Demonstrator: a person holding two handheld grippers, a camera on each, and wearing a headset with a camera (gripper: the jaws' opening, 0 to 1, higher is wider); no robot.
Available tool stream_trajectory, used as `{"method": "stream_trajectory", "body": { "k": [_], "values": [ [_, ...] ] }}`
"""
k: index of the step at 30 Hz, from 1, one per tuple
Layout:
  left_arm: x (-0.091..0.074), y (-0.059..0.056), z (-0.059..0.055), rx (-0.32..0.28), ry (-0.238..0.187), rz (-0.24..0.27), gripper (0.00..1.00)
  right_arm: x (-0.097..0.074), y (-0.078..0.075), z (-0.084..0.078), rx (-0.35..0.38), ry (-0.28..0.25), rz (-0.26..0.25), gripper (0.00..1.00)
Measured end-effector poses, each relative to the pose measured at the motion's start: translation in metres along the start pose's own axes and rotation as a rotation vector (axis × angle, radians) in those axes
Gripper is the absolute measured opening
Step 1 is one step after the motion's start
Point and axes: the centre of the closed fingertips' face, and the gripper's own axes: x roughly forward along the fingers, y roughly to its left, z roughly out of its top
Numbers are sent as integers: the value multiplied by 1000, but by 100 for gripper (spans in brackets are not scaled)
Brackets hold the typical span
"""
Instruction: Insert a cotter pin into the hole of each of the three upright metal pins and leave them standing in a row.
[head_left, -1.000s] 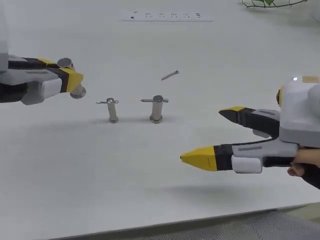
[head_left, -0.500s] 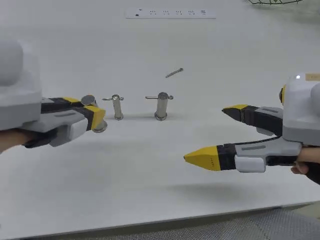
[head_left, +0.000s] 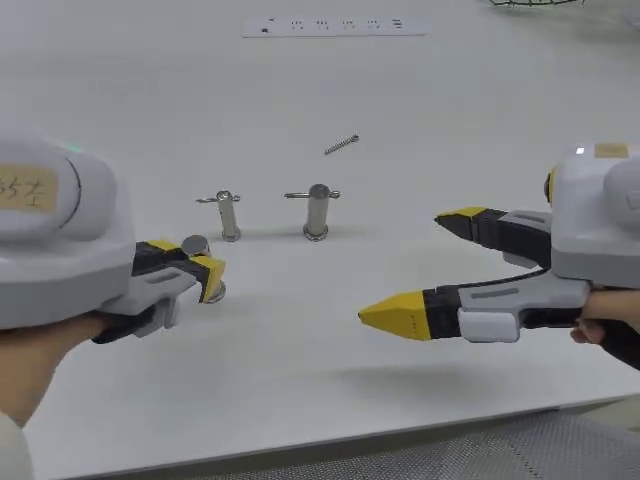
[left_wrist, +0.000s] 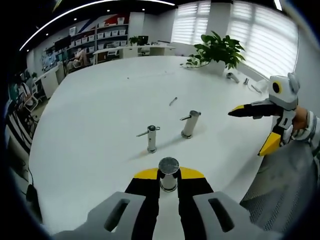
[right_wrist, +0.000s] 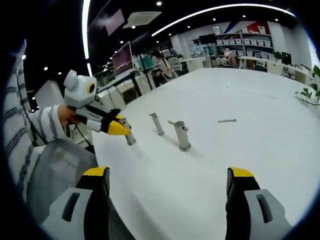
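While the left gripper (head_left: 205, 272) is clamped on the third metal pin (left_wrist: 168, 173), that pin stands upright between its yellow-tipped jaws, round head above them. Whether its foot touches the white surface (head_left: 300, 340) I cannot tell. In the head view, at about 1 o'clock from it, the other two metal pins stand upright side by side: the thinner pin (head_left: 227, 215) nearer and the thicker pin (head_left: 317, 210) further right. Each has a cotter pin through its top. Beyond the thicker pin, at 12 o'clock from it, a loose cotter pin (head_left: 341, 146) lies flat on the surface, well apart from both grippers.

Out at 3 o'clock the right gripper (head_left: 400, 268) has its jaws spread wide, gripping nothing and pointing towards the row. Bare surface lies between the two grippers and runs to the near edge at 6 o'clock. A white power strip (head_left: 335, 27) lies far off at 12 o'clock.
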Motion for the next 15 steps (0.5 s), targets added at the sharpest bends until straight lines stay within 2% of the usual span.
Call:
{"method": "stream_trajectory", "body": {
  "k": [5, 15],
  "values": [
    [6, 0, -7, 3, 18, 6, 11, -1, 0, 0, -1, 0, -3, 98],
    [13, 2, -10, -1, 24, 25, 11, -2, -2, -2, 4, 5, -10, 98]
  ]
}}
